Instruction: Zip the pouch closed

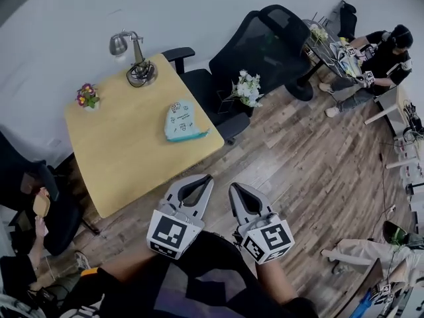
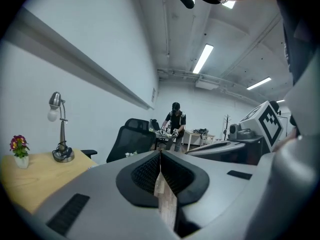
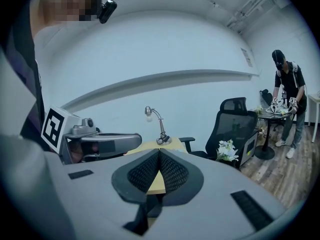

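Observation:
A light blue pouch (image 1: 182,121) lies on the right half of the wooden table (image 1: 119,154), near its edge. Both grippers hang over the wood floor in front of the table, well short of the pouch. My left gripper (image 1: 203,180) is shut with nothing in it, tips pointing toward the table. Beside it my right gripper (image 1: 236,189) is shut and empty too. In the left gripper view the left gripper (image 2: 160,154) has its pads together. In the right gripper view the right gripper (image 3: 159,151) shows the same. Neither gripper view shows the pouch.
A desk lamp (image 1: 136,61) and a small flower pot (image 1: 87,97) stand on the table's far side. A black office chair (image 1: 258,52) with white flowers (image 1: 248,88) beside it stands right of the table. A person (image 1: 374,55) works at the far right; another sits at the left (image 1: 36,211).

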Demonstrator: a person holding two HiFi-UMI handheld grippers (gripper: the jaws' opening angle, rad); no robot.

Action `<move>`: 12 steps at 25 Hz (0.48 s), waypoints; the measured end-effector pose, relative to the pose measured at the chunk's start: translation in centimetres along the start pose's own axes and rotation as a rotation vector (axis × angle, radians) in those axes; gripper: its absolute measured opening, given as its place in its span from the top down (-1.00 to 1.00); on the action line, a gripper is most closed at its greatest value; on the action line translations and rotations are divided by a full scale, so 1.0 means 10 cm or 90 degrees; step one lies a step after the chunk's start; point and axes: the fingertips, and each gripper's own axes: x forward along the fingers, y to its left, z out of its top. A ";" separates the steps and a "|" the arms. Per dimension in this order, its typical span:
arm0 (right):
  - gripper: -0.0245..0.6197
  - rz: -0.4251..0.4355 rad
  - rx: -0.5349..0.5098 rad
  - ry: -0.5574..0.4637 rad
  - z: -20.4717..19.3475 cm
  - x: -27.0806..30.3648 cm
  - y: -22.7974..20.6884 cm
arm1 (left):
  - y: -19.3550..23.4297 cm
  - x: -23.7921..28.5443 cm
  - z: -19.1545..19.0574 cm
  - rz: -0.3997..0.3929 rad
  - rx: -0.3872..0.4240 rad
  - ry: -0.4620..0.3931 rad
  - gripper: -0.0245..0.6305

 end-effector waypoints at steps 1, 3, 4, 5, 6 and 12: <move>0.87 -0.005 -0.002 0.005 0.03 0.08 -0.02 | 0.09 0.02 0.02 0.002 -0.005 -0.003 0.88; 0.87 -0.010 -0.005 0.013 0.09 0.25 -0.05 | 0.27 0.04 0.05 0.007 -0.015 -0.006 0.88; 0.87 -0.012 -0.009 0.015 0.12 0.33 -0.05 | 0.36 0.04 0.06 0.012 -0.020 -0.006 0.88; 0.87 -0.014 -0.014 0.019 0.14 0.41 -0.06 | 0.45 0.04 0.06 0.017 -0.023 -0.006 0.88; 0.87 -0.016 -0.021 0.023 0.16 0.50 -0.07 | 0.55 0.04 0.07 0.023 -0.022 -0.009 0.88; 0.87 -0.016 -0.062 0.053 0.22 0.89 -0.14 | 0.96 0.02 0.05 0.052 -0.023 -0.005 0.88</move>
